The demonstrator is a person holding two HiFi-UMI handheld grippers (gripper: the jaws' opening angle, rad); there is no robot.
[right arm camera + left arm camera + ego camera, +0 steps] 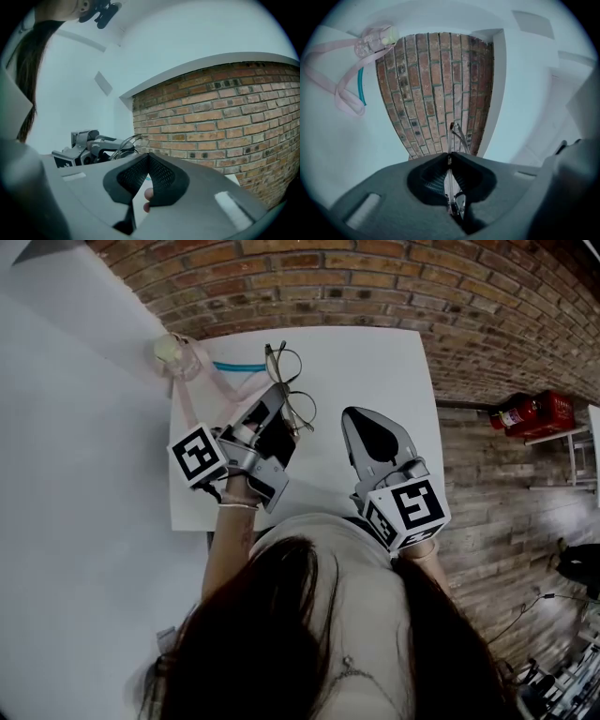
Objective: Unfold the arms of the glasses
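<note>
Thin wire-rimmed glasses [298, 401] with clear round lenses are held over the white table [375, 362], and my left gripper [277, 397] is shut on them. In the left gripper view the glasses [451, 154] stand edge-on between the closed jaws, with one thin arm [461, 135] splaying slightly to the right. My right gripper [360, 420] sits to the right of the glasses, apart from them, shut with nothing in it. From the right gripper view, the left gripper [86, 146] and the glasses [130, 140] show at the left, beyond my right gripper [148, 157].
A small clear bottle [178, 354] with a pink strap [187, 399] and a teal strip [239, 366] lies at the table's far left corner. A brick wall [375, 287] rises behind the table. A red crate [534, 413] sits on the floor at right.
</note>
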